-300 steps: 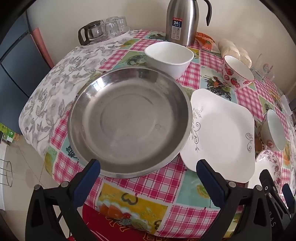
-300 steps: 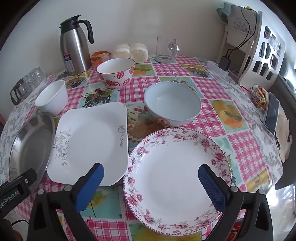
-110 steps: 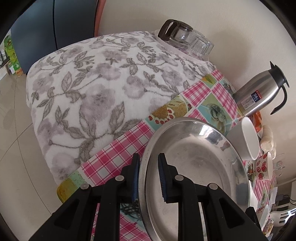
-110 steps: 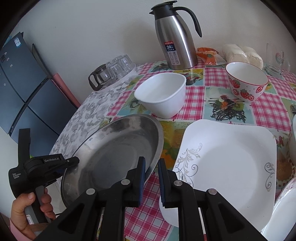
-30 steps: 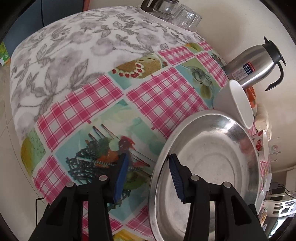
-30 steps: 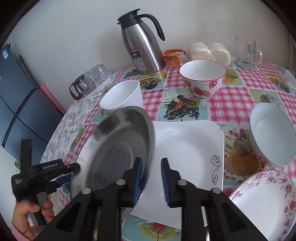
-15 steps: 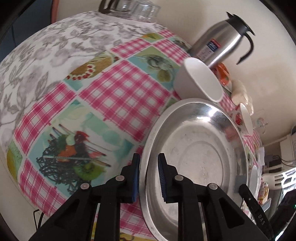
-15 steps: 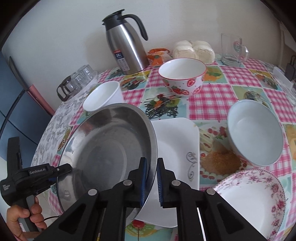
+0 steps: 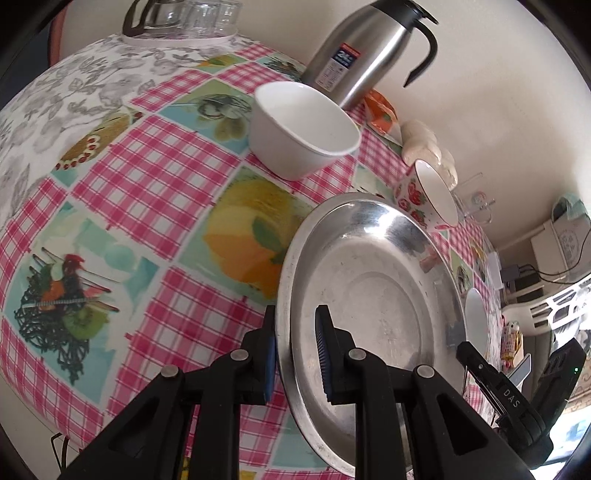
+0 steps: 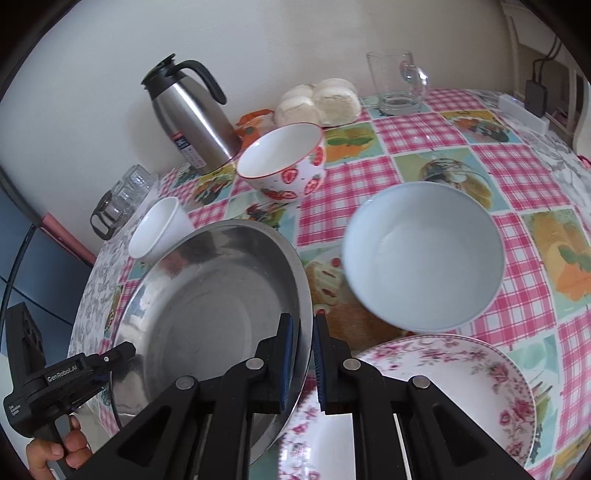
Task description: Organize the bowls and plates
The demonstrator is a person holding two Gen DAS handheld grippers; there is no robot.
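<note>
A large steel plate [image 9: 373, 295] [image 10: 207, 314] is held in the air, tilted, between both grippers. My left gripper [image 9: 295, 350] is shut on its left rim. My right gripper [image 10: 304, 354] is shut on its right rim. Under and right of it lies a floral plate [image 10: 461, 369]. A pale blue bowl [image 10: 424, 254], a strawberry bowl [image 10: 284, 162] [image 9: 428, 195] and a small white bowl [image 9: 303, 129] [image 10: 159, 229] stand on the table. The square white plate is hidden behind the steel plate.
A steel thermos [image 10: 192, 110] [image 9: 365, 48], bread rolls [image 10: 317, 99], a glass mug [image 10: 397, 83] and a glass jug with cups [image 9: 177, 18] stand along the back. The checked tablecloth [image 9: 147, 184] drops off at the left edge.
The steel plate has moved right across the table with both grippers, from over the square white plate toward the floral plate. Both grippers keep their hold.
</note>
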